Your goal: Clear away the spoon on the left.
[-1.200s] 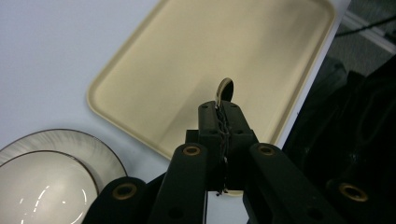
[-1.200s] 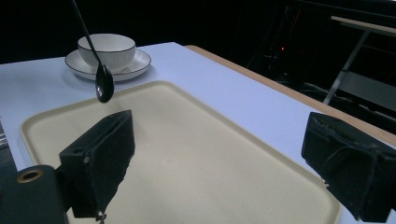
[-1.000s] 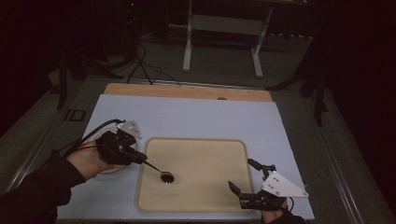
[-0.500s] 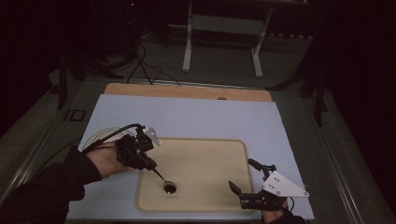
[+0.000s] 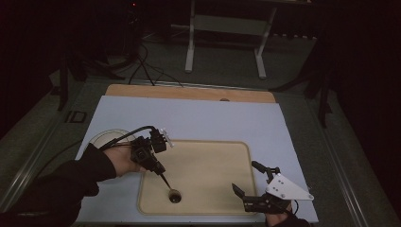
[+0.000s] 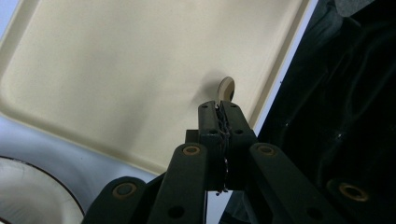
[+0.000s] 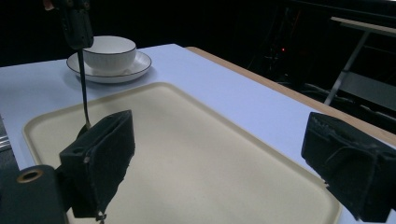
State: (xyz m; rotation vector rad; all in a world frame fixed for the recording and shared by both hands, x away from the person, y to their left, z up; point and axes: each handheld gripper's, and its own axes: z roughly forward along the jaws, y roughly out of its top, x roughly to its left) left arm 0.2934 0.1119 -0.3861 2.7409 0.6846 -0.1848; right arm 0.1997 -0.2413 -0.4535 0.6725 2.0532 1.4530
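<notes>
Lower centre of the high view: my left tool [image 5: 161, 173] is clamped tight on a thin dark spoon [image 5: 168, 185], handle pinched between the jaws, bowl end down on the cream tray [image 5: 213, 156] near its lower left corner. Left gripper view shows the jaws fully closed, spoon bowl [image 6: 226, 88] poking out past the tips over the tray. My right tool [image 5: 248, 182] sits at lower right of the frame, jaws spread wide, nothing between them, over the tray's right edge. Left of the tray, a white bowl [image 7: 109, 51] on a saucer [image 7: 109, 70] rests on the pale blue tabletop [image 5: 198, 118].
</notes>
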